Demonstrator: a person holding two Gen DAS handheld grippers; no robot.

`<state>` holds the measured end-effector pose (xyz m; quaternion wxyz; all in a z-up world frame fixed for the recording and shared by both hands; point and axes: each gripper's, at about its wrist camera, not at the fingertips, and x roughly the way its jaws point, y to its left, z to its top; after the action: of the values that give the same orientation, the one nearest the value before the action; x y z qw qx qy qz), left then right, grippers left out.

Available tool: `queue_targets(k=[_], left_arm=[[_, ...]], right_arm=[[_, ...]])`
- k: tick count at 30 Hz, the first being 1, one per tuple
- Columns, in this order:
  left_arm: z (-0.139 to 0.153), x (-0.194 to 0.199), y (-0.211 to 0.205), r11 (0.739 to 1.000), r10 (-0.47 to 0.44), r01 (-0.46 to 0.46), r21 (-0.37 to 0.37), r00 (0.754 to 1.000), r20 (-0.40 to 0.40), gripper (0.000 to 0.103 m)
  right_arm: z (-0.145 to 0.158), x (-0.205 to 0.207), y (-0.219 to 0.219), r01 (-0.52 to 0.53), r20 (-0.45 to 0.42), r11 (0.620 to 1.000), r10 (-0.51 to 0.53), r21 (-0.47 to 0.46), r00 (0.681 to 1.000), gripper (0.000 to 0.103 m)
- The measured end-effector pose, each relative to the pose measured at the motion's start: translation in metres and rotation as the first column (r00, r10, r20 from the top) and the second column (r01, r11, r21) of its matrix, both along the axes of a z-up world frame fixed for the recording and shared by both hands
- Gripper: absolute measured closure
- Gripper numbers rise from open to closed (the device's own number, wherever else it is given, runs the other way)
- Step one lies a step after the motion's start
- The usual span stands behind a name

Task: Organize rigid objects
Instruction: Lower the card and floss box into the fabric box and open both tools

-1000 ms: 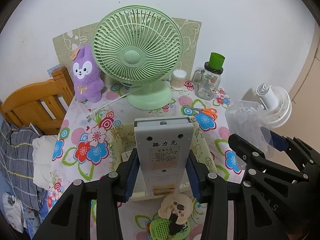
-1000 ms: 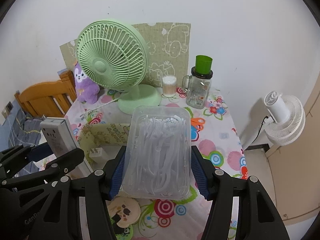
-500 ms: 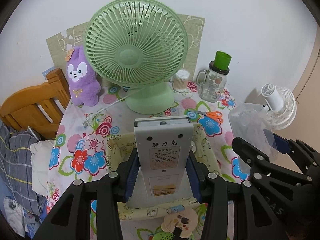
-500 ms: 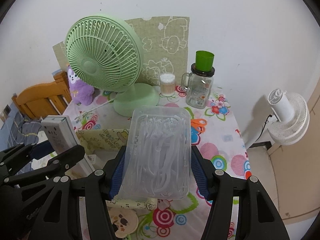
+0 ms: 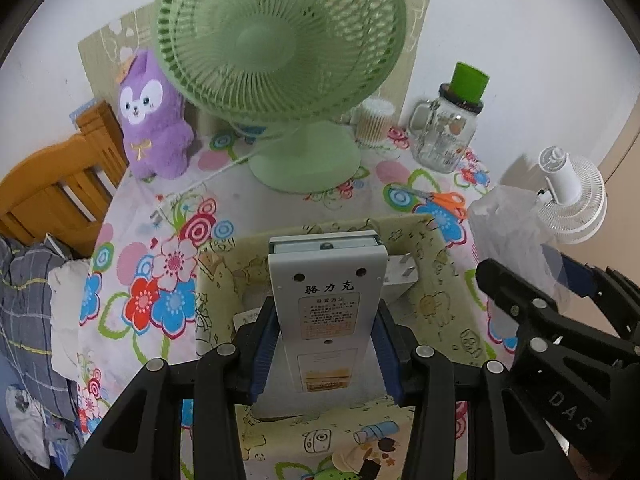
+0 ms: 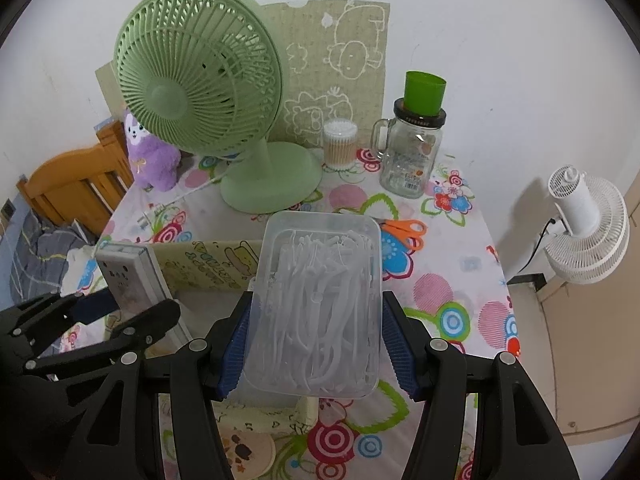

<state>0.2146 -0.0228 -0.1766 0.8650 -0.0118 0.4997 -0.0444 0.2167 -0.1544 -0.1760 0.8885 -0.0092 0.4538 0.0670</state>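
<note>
My left gripper [image 5: 326,344] is shut on a white power strip [image 5: 326,300] and holds it over the open yellow cartoon-print storage box [image 5: 448,292]. A white plug adapter [image 5: 400,276] lies inside the box. My right gripper [image 6: 316,344] is shut on a clear plastic box of white floss picks [image 6: 320,304], held over the right part of the same storage box [image 6: 204,264]. The left gripper with the power strip [image 6: 128,280] shows at the left of the right wrist view. Orange scissors [image 6: 404,232] lie on the flowered tablecloth behind the box.
A green desk fan [image 6: 200,92] stands at the back with a purple plush toy [image 5: 154,120] to its left. A cotton swab jar [image 6: 340,140] and a glass mug jar with a green cup [image 6: 416,152] stand at the back right. A wooden chair [image 5: 52,184] is left, a white fan [image 6: 584,224] right.
Both grippers have moved forward and down towards the table with their loads. The storage box now lies right under them and the green fan looms closer.
</note>
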Motion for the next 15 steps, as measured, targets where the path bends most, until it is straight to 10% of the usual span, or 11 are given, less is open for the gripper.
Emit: queue_targets(k=[15], left_arm=[[-0.041,0.005,0.0,0.999,-0.039,0.039,0.0,0.996,-0.082,0.055]], right_arm=[[-0.027,0.003,0.017,-0.014,-0.067,1.0,0.014,0.004,0.998,0.04]])
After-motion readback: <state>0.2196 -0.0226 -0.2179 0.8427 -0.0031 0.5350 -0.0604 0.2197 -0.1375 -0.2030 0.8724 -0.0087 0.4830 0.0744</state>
